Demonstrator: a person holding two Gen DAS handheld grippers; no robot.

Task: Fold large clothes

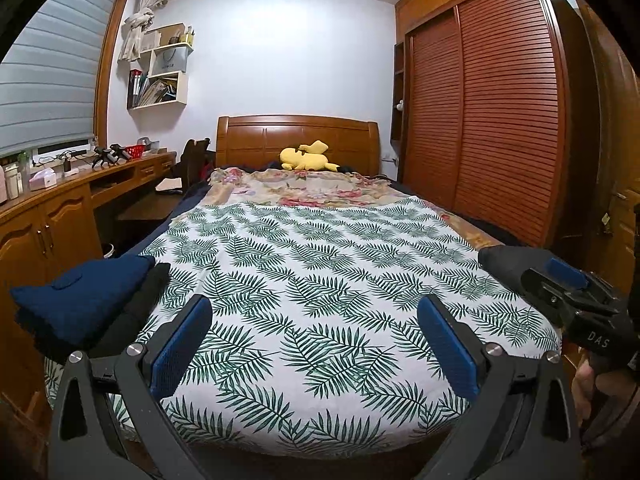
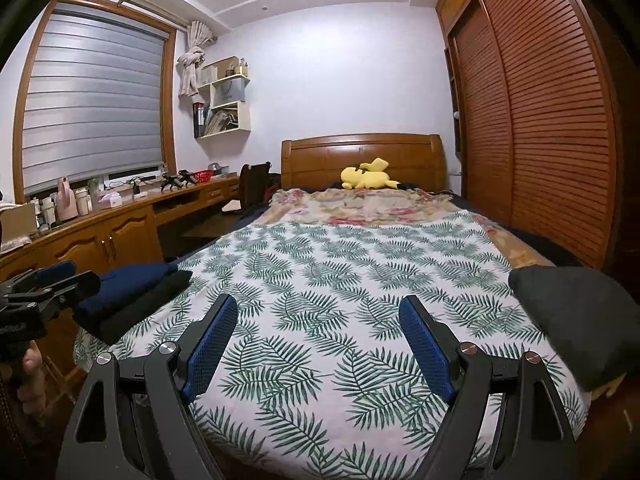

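Observation:
A bed covered by a white sheet with green fern leaves [image 1: 320, 272] [image 2: 340, 280] fills both views. On its left edge lies a folded navy garment [image 1: 80, 300] [image 2: 132, 280] stacked on a black one [image 1: 136, 312] [image 2: 148, 304]. A dark grey garment [image 2: 580, 320] [image 1: 508, 260] lies at the right edge. My left gripper [image 1: 314, 316] hovers open over the foot of the bed, nothing between its blue pads. My right gripper [image 2: 318, 316] is open too, with nothing in it, left of the grey garment.
A floral blanket [image 1: 304, 188] and a yellow plush toy [image 1: 304, 156] lie near the wooden headboard [image 1: 296, 136]. A long wooden desk [image 2: 100, 224] with bottles runs along the left wall. A slatted wardrobe [image 1: 500, 112] stands on the right. A hand [image 1: 584, 392] grips the right tool.

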